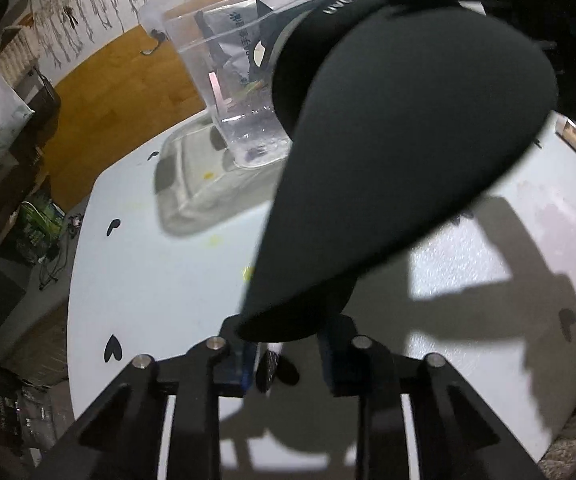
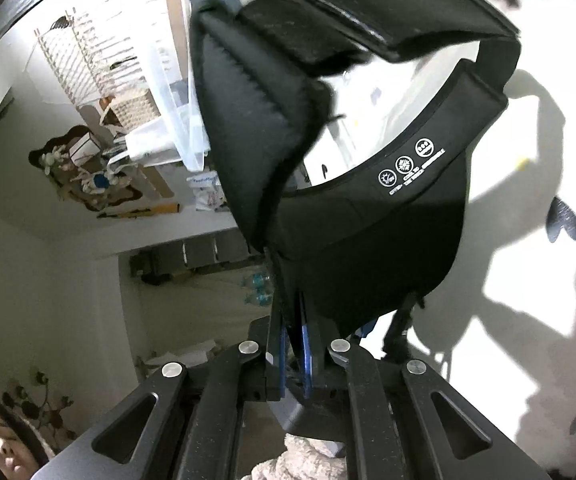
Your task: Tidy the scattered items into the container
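black visor cap point(image 1: 408, 140) with white lettering on its band, three round white icons printed on the inner band in the right wrist view point(image 2: 406, 164). clear plastic container point(image 1: 224, 80) showing a dark packet with pale blue characters inside; white table point(image 1: 148, 280) dotted with small black heart shapes and a few yellow specks (one pinkish patch toward the right edge). both gripper frames black, blue pads on the right gripper point(image 2: 304, 360); floor beyond the table is orange-brown wood point(image 1: 108, 100).

L tool point(image 1: 288, 354) & R tool point(image 2: 306, 354) both clamped tight.
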The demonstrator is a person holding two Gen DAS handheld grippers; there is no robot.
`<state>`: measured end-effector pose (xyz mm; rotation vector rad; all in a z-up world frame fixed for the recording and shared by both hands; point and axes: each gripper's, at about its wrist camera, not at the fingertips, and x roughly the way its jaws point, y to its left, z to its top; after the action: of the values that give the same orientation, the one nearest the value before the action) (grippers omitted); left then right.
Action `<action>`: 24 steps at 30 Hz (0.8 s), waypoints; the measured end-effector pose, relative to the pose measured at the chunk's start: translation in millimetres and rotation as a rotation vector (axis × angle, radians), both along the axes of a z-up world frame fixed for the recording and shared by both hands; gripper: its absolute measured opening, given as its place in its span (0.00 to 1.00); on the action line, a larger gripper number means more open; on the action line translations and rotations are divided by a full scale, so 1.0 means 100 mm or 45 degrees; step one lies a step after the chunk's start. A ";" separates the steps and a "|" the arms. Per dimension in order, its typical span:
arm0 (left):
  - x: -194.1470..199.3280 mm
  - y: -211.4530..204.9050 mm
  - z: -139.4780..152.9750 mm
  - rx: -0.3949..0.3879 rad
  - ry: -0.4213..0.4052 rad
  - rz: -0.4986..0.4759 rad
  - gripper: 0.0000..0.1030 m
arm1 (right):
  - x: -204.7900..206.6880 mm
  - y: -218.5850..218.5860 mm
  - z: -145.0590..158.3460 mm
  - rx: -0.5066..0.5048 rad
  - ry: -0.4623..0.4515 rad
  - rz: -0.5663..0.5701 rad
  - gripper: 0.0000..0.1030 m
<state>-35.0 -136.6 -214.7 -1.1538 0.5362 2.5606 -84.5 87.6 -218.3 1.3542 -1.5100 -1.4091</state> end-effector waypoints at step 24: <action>-0.17 0.41 0.78 0.028 0.124 -0.089 0.11 | 0.07 0.63 0.71 0.828 0.266 -0.041 0.80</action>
<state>-52.2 -95.7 -136.5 -0.9897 0.5592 2.5663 -77.6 150.4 -147.2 1.4801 -0.9702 -2.1005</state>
